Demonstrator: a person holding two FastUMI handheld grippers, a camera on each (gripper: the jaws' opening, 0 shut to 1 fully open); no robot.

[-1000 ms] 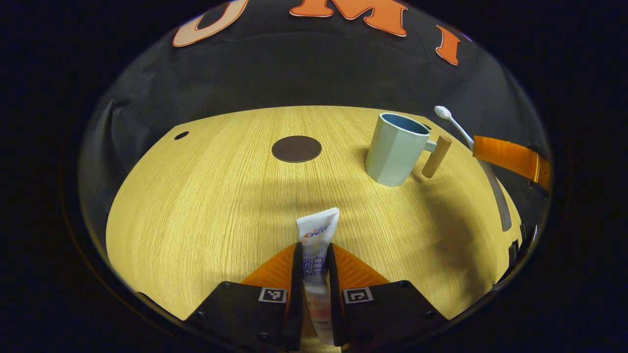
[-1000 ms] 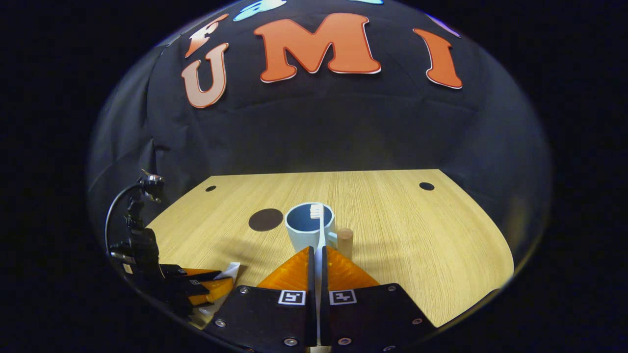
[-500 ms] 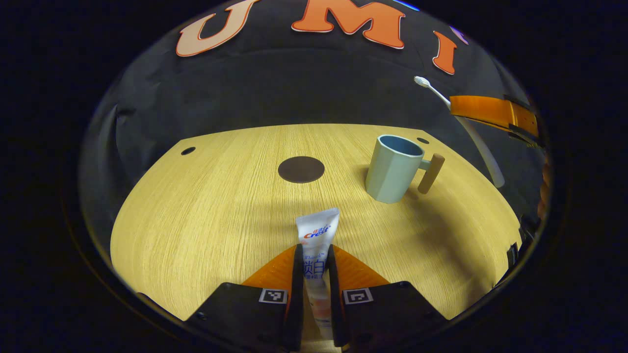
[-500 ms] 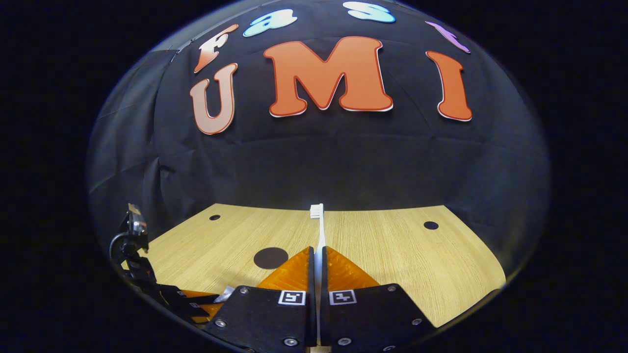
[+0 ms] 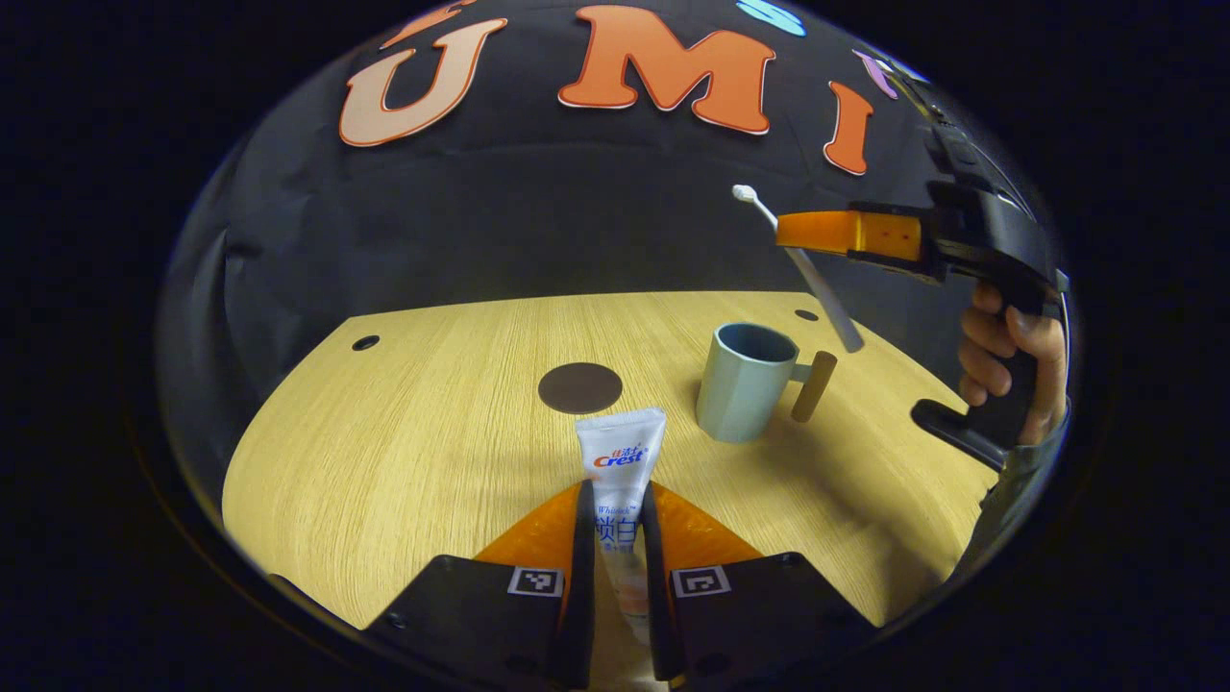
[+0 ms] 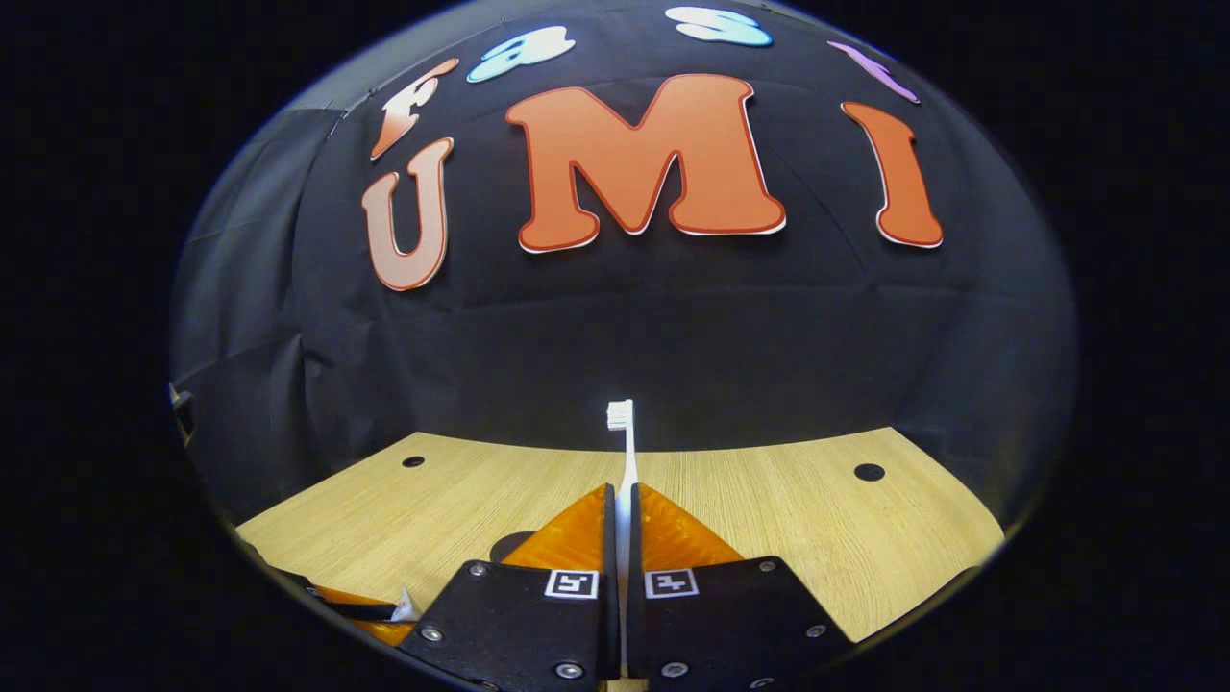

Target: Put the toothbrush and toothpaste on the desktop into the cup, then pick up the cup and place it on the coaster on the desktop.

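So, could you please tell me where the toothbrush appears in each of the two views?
Left gripper view: toothbrush upper right, slanting through the right gripper above the cup.
Right gripper view: toothbrush bottom centre, upright between that gripper's own fingers.
Shared landmark: the dark round coaster on the desktop.

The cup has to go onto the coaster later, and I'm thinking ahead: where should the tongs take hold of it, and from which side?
Probably by the wooden handle, a straight upright peg held off the cup on a short arm, slim enough for the tongs. Come in level from the right of the left gripper view, where the desktop lies bare. The body looks wide and faceted, a poorer fit. The coaster lies to the cup's left.
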